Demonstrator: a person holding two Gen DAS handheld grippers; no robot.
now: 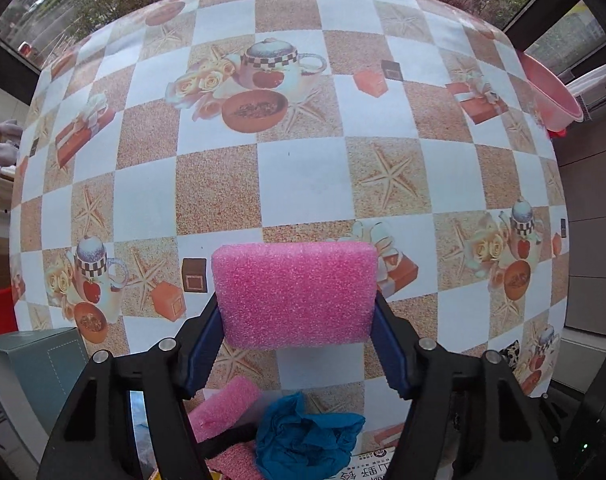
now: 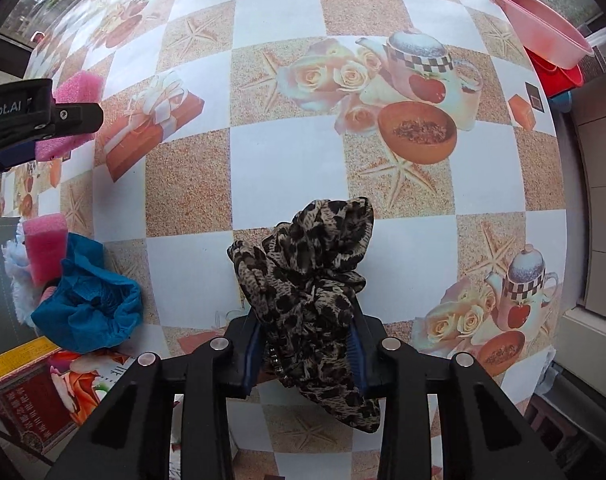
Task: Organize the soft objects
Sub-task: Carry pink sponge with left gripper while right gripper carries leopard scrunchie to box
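Both claws are loaded: the left gripper (image 1: 297, 312) has its jaws clamped on a pink foam block (image 1: 295, 294), and the right gripper (image 2: 305, 344) is closed on a bunched leopard-print scarf (image 2: 307, 292). Each load is carried above the table (image 1: 303, 168); whether either brushes the cloth cannot be told.

The foam looks very light and springy. It is gripped across its width by the blue pads (image 1: 387, 344) and bulges slightly above them, so a firm squeeze will dent it, not break it. A hold across the middle, as now, seems the safest. The scarf is thin and limp, with a tail hanging below the jaws, and is likely to slip or trail; taking it at the thickest bunch should keep it together.

At the near left lies a small pile of soft things: another pink foam piece (image 2: 46, 246), a crumpled blue cloth (image 2: 89, 312) and something white and fluffy (image 2: 17, 276). They sit beside a grey-green box (image 1: 43, 368) and a red printed carton (image 2: 35, 396).

The table wears a glossy checked oilcloth printed with teapots, roses and starfish, which is probably smooth and a little slick. A pink basin (image 2: 539, 24) stands at the far right edge, and large windows beyond show trees and parked cars
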